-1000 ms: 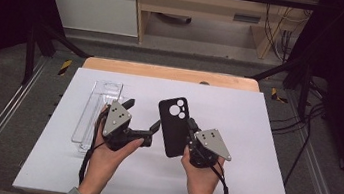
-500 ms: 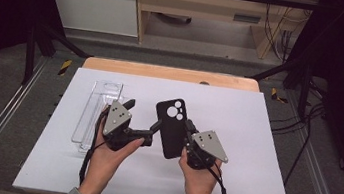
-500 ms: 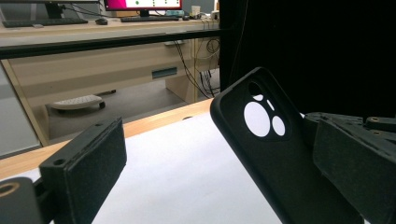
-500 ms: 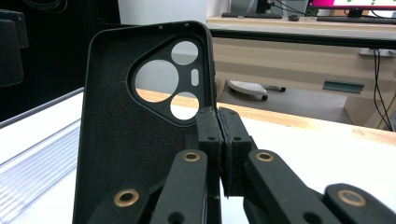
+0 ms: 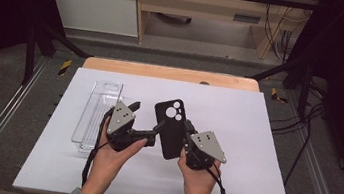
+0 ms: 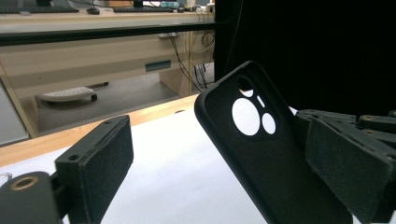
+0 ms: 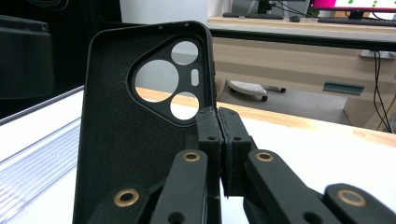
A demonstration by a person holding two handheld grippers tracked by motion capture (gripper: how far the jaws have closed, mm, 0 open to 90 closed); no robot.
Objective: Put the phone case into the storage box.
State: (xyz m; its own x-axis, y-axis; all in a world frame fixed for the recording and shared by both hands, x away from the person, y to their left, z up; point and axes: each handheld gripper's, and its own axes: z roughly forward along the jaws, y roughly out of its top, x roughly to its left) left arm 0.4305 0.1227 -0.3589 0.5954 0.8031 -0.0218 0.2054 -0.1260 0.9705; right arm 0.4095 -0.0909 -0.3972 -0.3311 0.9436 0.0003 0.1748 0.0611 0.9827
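Just right of the clear plastic tray (image 5: 97,115) on the white worktop (image 5: 255,138), a black phone case (image 5: 171,130) is held tilted above the surface. The right gripper (image 5: 187,129) has its fingers (image 7: 219,140) pressed together on the case's side edge near the camera cutout. The left gripper (image 5: 147,119) has its fingers (image 6: 98,163) spread wide on either side of the case; they have just been closing, with the case between them and one pad close to its back.

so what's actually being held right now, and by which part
The black phone case, held up off the table. The right gripper is clamped on its side edge just below the camera cutout. The left gripper holds nothing: its jaws have just been closing around the case, without pressing on it.
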